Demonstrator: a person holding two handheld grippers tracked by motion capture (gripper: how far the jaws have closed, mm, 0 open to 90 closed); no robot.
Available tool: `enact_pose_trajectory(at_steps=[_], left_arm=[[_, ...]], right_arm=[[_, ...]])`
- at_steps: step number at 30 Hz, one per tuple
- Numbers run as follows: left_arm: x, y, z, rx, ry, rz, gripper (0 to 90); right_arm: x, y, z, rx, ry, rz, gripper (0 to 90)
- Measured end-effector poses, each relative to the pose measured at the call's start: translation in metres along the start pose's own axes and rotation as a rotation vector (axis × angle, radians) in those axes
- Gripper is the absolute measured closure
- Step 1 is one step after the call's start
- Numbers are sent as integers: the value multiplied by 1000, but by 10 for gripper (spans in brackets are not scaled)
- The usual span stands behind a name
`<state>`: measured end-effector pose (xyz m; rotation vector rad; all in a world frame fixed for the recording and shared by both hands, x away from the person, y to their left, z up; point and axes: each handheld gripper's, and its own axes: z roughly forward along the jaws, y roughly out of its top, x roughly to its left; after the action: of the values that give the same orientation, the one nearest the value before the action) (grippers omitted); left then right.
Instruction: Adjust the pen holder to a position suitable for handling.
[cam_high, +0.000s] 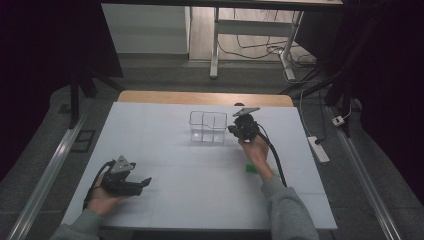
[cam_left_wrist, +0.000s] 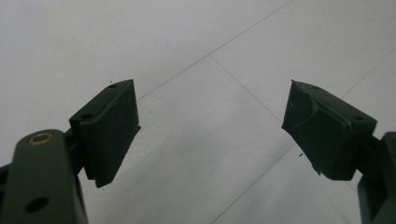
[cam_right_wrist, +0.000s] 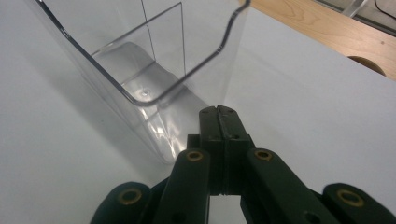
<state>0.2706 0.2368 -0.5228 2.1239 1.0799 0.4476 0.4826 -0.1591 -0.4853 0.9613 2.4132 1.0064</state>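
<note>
A clear plastic box (cam_high: 208, 127) with an inner divider stands on the white table (cam_high: 200, 170), toward the back. My right gripper (cam_high: 233, 129) hangs just to the right of it, jaws pressed flat together with nothing between them. In the right gripper view the shut tips (cam_right_wrist: 218, 111) sit right beside the box's near corner (cam_right_wrist: 154, 100); whether they touch it is unclear. My left gripper (cam_high: 146, 181) rests low at the front left, pointing right, jaws wide apart. Its two black pads (cam_left_wrist: 112, 130) frame bare table.
A small green piece (cam_high: 250, 168) lies on the table beside my right wrist. A wooden tabletop edge (cam_high: 205, 97) shows behind the white sheet. Beyond it stand desk legs, cables and a power strip (cam_high: 318, 149) on the floor.
</note>
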Motion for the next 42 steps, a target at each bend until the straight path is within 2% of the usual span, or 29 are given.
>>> enact_pose_trajectory(at_steps=[6, 12, 16, 19, 23, 27, 29, 31, 42], left_arm=[[0, 0, 1, 4, 0, 1, 180], [0, 0, 1, 4, 3, 5, 180], [-1, 1, 2, 7, 4, 10, 180], [-1, 1, 2, 6, 2, 12, 180], [0, 1, 2, 5, 1, 11, 181], [-1, 1, 2, 4, 2, 15, 181], [-1, 1, 1, -1, 4, 16, 181], [-1, 1, 1, -1, 4, 15, 181], [-1, 1, 2, 3, 8, 16, 181]], right_arm=[[-9, -8, -14, -8, 10, 32, 896], [-17, -17, -32, -11, 44, 31, 884], [-21, -23, -39, 2, 40, 25, 787], [-21, -25, -44, 1, 59, 35, 682], [-19, -27, -51, 19, 60, 6, 578], [-20, -31, -56, 16, 114, -2, 470], [-20, -33, -59, 15, 138, -1, 443], [-20, -34, -62, 26, 131, -19, 427], [-22, -48, -86, 39, 138, -42, 386]])
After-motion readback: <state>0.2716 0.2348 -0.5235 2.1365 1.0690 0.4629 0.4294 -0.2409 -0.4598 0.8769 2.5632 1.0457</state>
